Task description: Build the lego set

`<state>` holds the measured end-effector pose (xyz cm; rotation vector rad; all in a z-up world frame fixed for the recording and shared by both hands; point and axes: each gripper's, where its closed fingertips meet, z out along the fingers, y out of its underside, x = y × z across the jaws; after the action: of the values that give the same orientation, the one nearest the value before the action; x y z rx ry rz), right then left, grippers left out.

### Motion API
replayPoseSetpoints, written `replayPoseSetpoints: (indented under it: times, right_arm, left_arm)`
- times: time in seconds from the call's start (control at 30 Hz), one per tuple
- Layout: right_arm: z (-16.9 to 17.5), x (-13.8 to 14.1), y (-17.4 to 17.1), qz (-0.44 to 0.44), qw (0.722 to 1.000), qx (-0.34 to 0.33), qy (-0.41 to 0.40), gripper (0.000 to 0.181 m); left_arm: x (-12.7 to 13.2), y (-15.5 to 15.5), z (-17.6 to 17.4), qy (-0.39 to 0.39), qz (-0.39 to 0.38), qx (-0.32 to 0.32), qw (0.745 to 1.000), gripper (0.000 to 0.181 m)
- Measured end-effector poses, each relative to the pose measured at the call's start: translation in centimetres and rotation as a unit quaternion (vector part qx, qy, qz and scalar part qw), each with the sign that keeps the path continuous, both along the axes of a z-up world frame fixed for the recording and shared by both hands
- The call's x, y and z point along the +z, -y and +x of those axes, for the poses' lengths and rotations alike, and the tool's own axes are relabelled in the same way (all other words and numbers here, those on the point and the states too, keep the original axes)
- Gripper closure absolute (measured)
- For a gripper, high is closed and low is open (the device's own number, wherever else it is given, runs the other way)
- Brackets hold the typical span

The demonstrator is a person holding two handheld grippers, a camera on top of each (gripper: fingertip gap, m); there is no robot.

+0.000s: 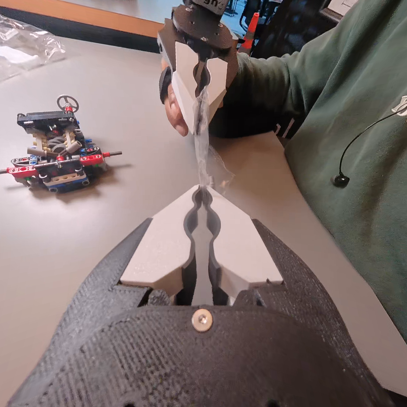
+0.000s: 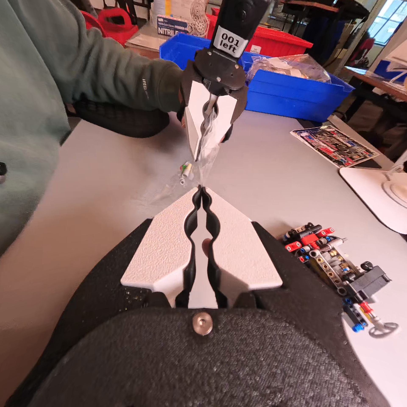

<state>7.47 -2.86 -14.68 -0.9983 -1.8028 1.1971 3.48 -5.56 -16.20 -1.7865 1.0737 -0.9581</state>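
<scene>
A clear plastic bag (image 1: 201, 154) of small lego parts is stretched taut between both grippers above the grey table (image 1: 99, 220). My left gripper (image 1: 203, 187) is shut on one end of it. My right gripper (image 2: 201, 187) is shut on the other end of the bag (image 2: 206, 163). Each gripper faces the other: the right one shows in the left wrist view (image 1: 199, 130), the left one in the right wrist view (image 2: 198, 154). Small pale and green parts (image 2: 187, 171) hang in the bag. The half-built lego car (image 1: 55, 154) sits on the table, also seen in the right wrist view (image 2: 337, 271).
Empty clear bags (image 1: 24, 46) lie at the far left. An instruction booklet (image 2: 334, 145) lies on the table, with blue bins (image 2: 293, 94) behind it and a white base (image 2: 378, 193) at the right. A person's green sleeve (image 1: 330, 88) crosses the table edge. There is about 6 cm between the tips of the two grippers. The half-built lego car (image 1: 55, 154) lies around 15 cm away from my right fingertips. The right camera catches it too, in the right wrist view (image 2: 321, 248).
</scene>
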Motion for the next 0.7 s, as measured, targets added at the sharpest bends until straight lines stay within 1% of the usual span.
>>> replayPoseSetpoints:
  times: [0.1,0.2,0.27,0.3,0.33,0.37,0.4,0.5,0.57,0.6,0.63,0.67,0.7]
  right_arm:
    - [0.2,0.5,-0.1,-0.029,1.000,0.001,-0.007,0.181]
    - [0.0,0.8,-1.1,-0.050,0.998,-0.026,-0.022,0.181]
    - [-0.2,0.8,-1.2,-0.079,0.996,-0.027,-0.020,0.163]
    - [-0.3,0.6,-0.9,-0.093,0.995,-0.023,-0.011,0.157]
    - [-0.4,0.5,-0.8,-0.095,0.995,-0.021,-0.005,0.172]
    - [-0.5,0.7,-0.8,-0.086,0.996,-0.023,-0.013,0.181]
    - [-0.4,0.8,-0.8,-0.079,0.997,-0.018,-0.011,0.181]
    - [0.0,0.9,-0.2,-0.095,0.995,0.008,0.001,0.181]
    - [0.7,0.0,-0.3,-0.096,0.995,0.017,0.032,0.179]
    - [1.3,-0.1,-1.0,-0.097,0.994,0.010,0.038,0.170]
    - [1.9,-0.1,-2.5,-0.094,0.995,-0.008,0.042,0.160]
    - [2.6,0.1,-5.0,-0.085,0.994,-0.048,0.043,0.156]
    - [3.4,0.3,-8.5,-0.068,0.991,-0.110,0.040,0.157]
  left_arm:
    - [0.7,0.1,0.3,0.019,0.000,0.002,1.000,0.181]
    - [0.9,-0.5,0.3,0.022,0.009,0.030,0.999,0.181]
    - [1.2,-0.8,0.5,0.031,0.011,0.044,0.998,0.181]
    - [1.4,-0.8,0.6,0.038,0.007,0.049,0.998,0.181]
    - [1.3,-0.8,0.6,0.039,0.000,0.050,0.998,0.181]
    - [1.3,-0.9,0.6,0.039,-0.004,0.056,0.998,0.181]
    - [1.5,-0.7,0.6,0.046,-0.011,0.054,0.997,0.181]
    - [1.5,-0.7,0.6,0.050,-0.037,0.058,0.996,0.181]
    - [0.4,-0.2,0.6,0.036,-0.076,0.058,0.995,0.181]
    - [-0.4,0.0,0.3,0.027,-0.099,0.065,0.993,0.181]
    - [-1.2,0.3,0.0,0.023,-0.125,0.072,0.989,0.181]
    - [-1.9,0.7,-0.2,0.022,-0.153,0.076,0.985,0.181]
    - [-2.6,0.8,-0.5,0.018,-0.169,0.088,0.981,0.181]
